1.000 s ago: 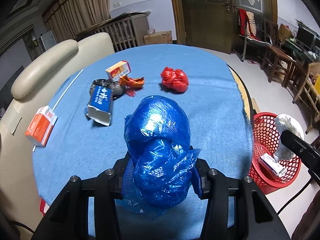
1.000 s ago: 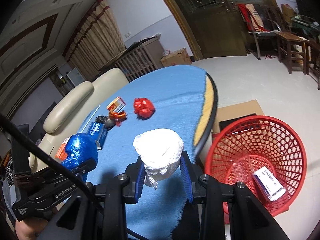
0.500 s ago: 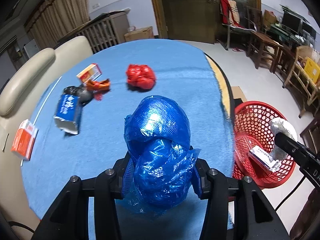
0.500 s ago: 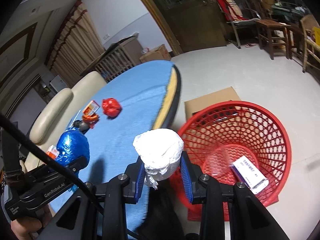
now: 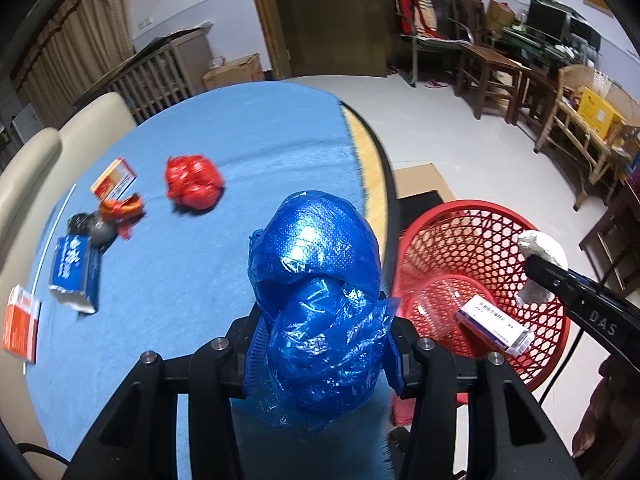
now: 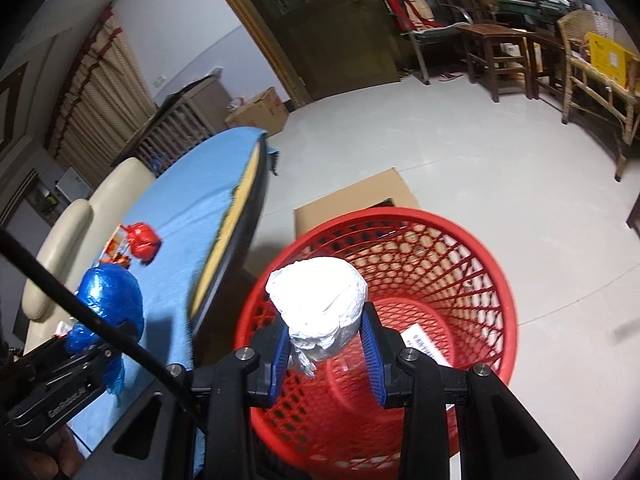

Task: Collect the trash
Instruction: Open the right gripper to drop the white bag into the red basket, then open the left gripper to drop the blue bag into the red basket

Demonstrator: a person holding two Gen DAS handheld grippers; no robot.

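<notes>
My left gripper (image 5: 324, 344) is shut on a crumpled blue plastic bag (image 5: 316, 292) and holds it above the table's right edge. My right gripper (image 6: 326, 344) is shut on a white crumpled bag (image 6: 320, 304) and holds it over the red mesh basket (image 6: 496, 280), which stands on the floor beside the table. The basket (image 5: 480, 216) holds a small white box (image 5: 494, 324). On the blue tablecloth (image 5: 240, 140) lie a red bag (image 5: 194, 182), an orange wrapper (image 5: 120, 208), a black bag (image 5: 92, 228), a blue carton (image 5: 72, 272) and two orange-white boxes (image 5: 114, 176).
A flat cardboard box (image 6: 352, 200) lies on the floor behind the basket. A cream sofa (image 5: 36, 152) borders the table's left side. Wooden chairs and tables (image 5: 500, 76) stand at the far right. A second orange box (image 5: 20, 328) lies at the table's left edge.
Both grippers have swung right with their bags. The right gripper has gone from over the table to over the red basket. The left has neared the table's right edge.
</notes>
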